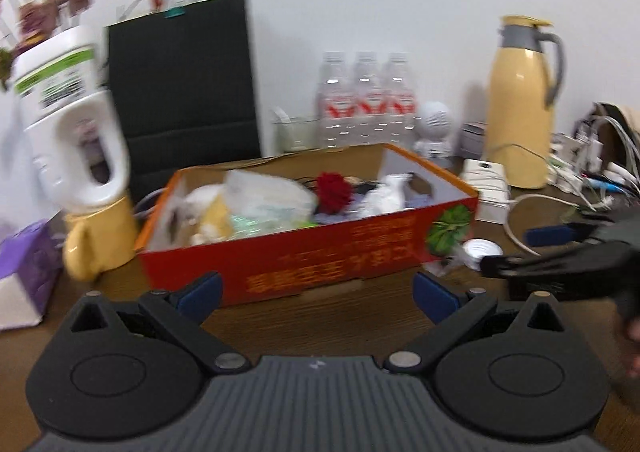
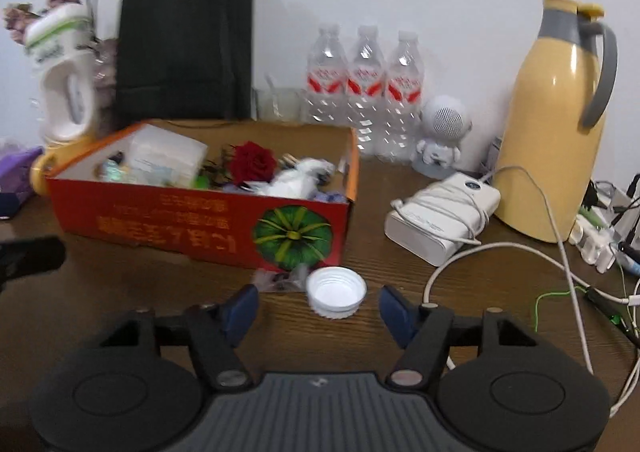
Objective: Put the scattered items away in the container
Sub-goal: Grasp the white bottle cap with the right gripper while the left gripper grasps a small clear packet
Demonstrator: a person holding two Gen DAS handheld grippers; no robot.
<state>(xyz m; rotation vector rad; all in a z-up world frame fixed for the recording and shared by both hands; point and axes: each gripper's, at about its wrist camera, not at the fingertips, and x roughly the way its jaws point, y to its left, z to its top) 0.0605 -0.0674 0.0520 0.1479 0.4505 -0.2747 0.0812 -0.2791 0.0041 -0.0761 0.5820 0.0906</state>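
Observation:
A red cardboard box (image 1: pixel 320 264) (image 2: pixel 180 219) sits on the brown table, holding a red flower (image 2: pixel 253 161), a clear packet and white crumpled items. In front of its right corner a white bottle cap (image 2: pixel 336 292) (image 1: pixel 482 250) lies mouth up, beside a small clear wrapper (image 2: pixel 280 280). My right gripper (image 2: pixel 319 306) is open, low over the table; the cap lies between its blue pads without touching either. My left gripper (image 1: pixel 316 292) is open and empty, facing the box's front wall. In the left wrist view the right gripper (image 1: pixel 520 252) comes in from the right next to the cap.
Behind the box stand a black paper bag (image 2: pixel 184 47), three water bottles (image 2: pixel 364 91) and a small white robot figure (image 2: pixel 442 135). A yellow thermos (image 2: pixel 556 123), a white charger block (image 2: pixel 440 215) and loose cables (image 2: pixel 568 276) fill the right. A white jug (image 1: pixel 68 111) rests on a yellow mug at left.

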